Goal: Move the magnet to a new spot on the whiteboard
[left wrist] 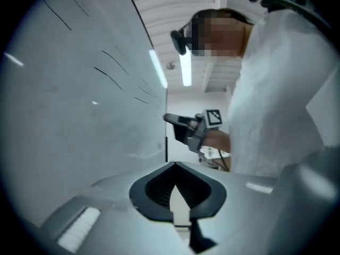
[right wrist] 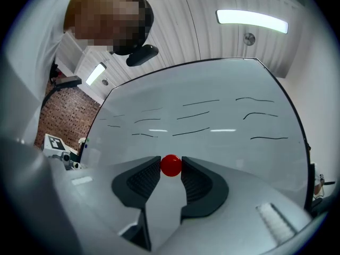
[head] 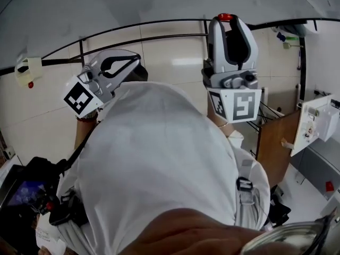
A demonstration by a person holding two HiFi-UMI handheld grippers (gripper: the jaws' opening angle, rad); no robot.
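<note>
One red magnet (right wrist: 171, 165) sits pinched at the tips of the right tongs (right wrist: 171, 162), in front of the whiteboard (right wrist: 223, 137). Beside them, the left tongs (left wrist: 174, 166) are closed and empty.

Whiteboard (right wrist: 212, 100): far, ahead of both grippers.
Magnet (right wrist: 171, 165): between the fingers (right wrist: 147, 170) of the right gripper (head: 226, 20), before the whiteboard.
Left gripper (head: 127, 64): left of the right gripper, well apart.
Wooden panel (head: 276, 142): far right, lower.

Office/meeting rm: whiteboard (right wrist: 212, 105), ceiling strip light (right wrist: 252, 19).
</note>
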